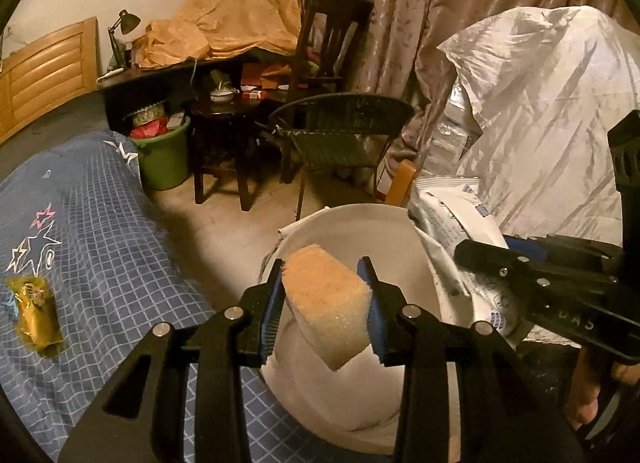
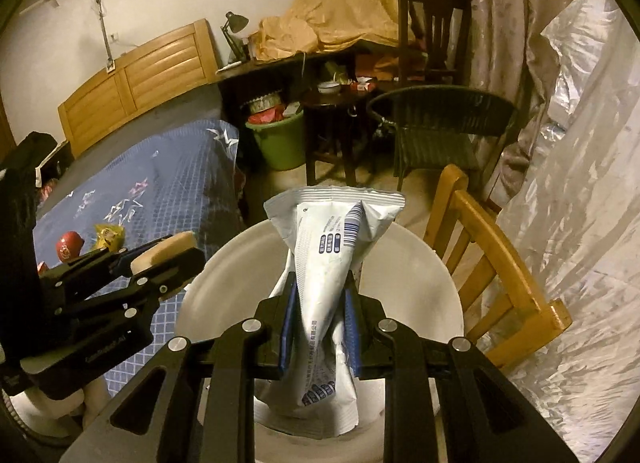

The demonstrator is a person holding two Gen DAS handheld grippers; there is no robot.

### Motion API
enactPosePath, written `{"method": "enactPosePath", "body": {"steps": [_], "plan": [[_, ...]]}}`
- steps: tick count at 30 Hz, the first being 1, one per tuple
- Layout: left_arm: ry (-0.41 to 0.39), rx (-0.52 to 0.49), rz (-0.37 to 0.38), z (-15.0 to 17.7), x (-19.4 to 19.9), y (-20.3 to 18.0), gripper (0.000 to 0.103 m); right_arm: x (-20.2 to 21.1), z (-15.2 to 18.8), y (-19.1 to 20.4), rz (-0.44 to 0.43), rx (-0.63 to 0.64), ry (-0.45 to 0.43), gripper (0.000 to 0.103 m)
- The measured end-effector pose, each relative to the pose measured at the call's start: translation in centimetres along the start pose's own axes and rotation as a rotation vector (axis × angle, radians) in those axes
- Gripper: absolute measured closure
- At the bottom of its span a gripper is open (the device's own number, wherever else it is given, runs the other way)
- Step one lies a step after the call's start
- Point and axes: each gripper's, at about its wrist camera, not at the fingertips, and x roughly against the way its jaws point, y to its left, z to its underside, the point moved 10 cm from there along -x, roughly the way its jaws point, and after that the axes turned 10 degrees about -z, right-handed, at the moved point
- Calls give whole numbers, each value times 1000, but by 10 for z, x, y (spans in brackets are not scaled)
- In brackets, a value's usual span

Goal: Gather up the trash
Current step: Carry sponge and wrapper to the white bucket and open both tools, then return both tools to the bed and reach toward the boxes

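Sponge: orange-tan foam block, coarse and porous, the sponge [image 1: 326,305] sits pinched across its short width by the left gripper [image 1: 323,313], tilted so one corner hangs lowest.
Left gripper state: jaws pressed onto the sponge's two flat sides; the foam does not look much squashed.
Where the sponge is: directly above the open mouth of the white bucket [image 1: 352,223], clear of the rim.
Packet: a crumpled white plastic packet [image 2: 334,263] with blue print and a barcode, clamped at its waist by the right gripper [image 2: 320,317]; its long axis runs forward along the fingers, sealed end fanned out above, lower end hanging into the white bucket [image 2: 420,263].
Right gripper state: pressed together on the packet.
Key relation: both pieces hang over the same opening, the sponge on the left half, the packet on the right, so letting go should be all the drop needs.
Nearer hand: neither; both are already over the mouth.
Still on the bed: a gold wrapper [image 1: 36,313] lies on the blue checked bedcover [image 1: 120,255], well left of the bucket, probably the left gripper's next pick.
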Motion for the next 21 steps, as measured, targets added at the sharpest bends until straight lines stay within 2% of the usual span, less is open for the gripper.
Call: {"method": "enactPosePath", "body": {"steps": [3,4,5,6,7,15,18,21], "plan": [[-5,-3,6,-1,0,-2,63,-5,0,1,3,3,3,78],[-8,-4,7,-2,0,-2,58,-5,0,1,0,2,2,71],[-15,-2,5,-3,2,-1,44,-6,-1,2,-6,1,2,66],[-24,1,5,-4,5,-1,35,-5,0,3,-5,-1,0,55],[-33,6,3,-6,8,1,34,-3,-1,2,-3,-5,-10,46],[-78,25,-6,-14,34,11,29,17,-8,14,7,5,-73,39],[-91,38,-31,-11,50,27,28,30,-14,35,6,43,-119,34],[-128,39,-70,-1,81,53,27,48,-20,72,-19,100,-203,29]]}}
